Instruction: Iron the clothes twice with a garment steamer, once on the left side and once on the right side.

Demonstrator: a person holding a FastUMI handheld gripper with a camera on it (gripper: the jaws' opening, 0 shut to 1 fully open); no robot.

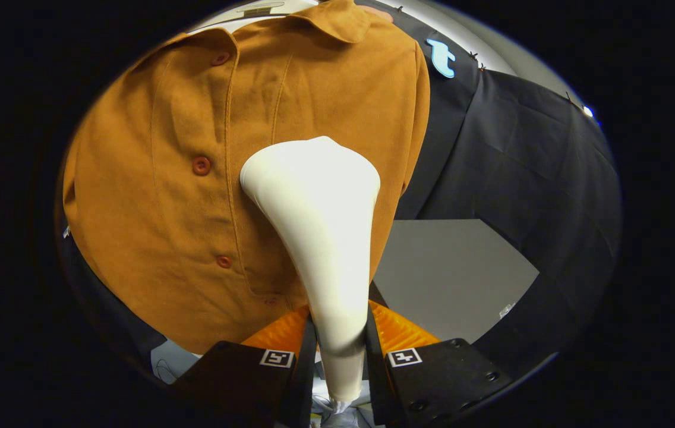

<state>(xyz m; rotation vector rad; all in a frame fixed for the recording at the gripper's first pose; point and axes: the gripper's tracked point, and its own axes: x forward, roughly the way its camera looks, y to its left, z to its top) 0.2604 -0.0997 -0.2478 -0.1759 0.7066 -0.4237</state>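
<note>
A mustard-brown buttoned shirt (195,196) hangs in front of the black cloth wall, collar at the top. My gripper (337,336) is shut on the handle of a white garment steamer (319,220), which rises from between the fingers. The steamer's wide head rests against the shirt's front, on the panel to the right of the button row, about level with the middle button (201,165). The shirt's lower right part is hidden behind the steamer.
A grey floor (450,273) lies to the right below the shirt, bounded by the black cloth wall (521,166). A pale surface with a thin cord (171,364) lies under the shirt's hem, left of my fingers.
</note>
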